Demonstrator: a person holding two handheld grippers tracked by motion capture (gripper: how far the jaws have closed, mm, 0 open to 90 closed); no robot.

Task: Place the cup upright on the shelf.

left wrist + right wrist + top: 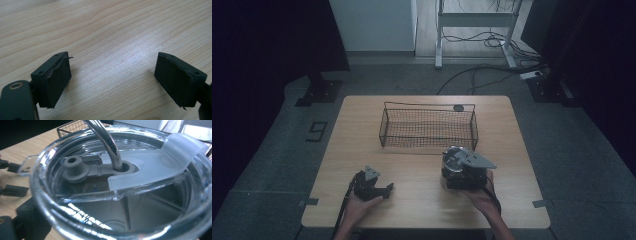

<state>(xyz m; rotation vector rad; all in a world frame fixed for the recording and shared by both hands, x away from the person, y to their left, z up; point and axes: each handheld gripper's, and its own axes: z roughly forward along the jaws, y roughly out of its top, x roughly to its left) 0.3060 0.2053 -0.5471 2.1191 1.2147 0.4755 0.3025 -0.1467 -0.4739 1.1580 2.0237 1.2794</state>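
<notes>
A clear-lidded tumbler (454,156) stands upright on the wooden table (362,145), just in front of the wire basket (428,127). My right gripper (453,176) reaches around it from the near side. In the right gripper view the tumbler lid (150,167) with its bent metal straw (105,140) is very close, and one black finger (27,216) lies against the tumbler's wall below the rim. The other finger is hidden by the tumbler. My left gripper (384,191) rests on the table at the front left. Its jaws stand wide apart over bare wood (112,77).
The black wire basket sits at the middle back of the table with a small dark tag (458,107) on its far rim. Beyond the table are a metal desk frame (477,20) and floor cables (492,42). Bare wood lies left of the basket.
</notes>
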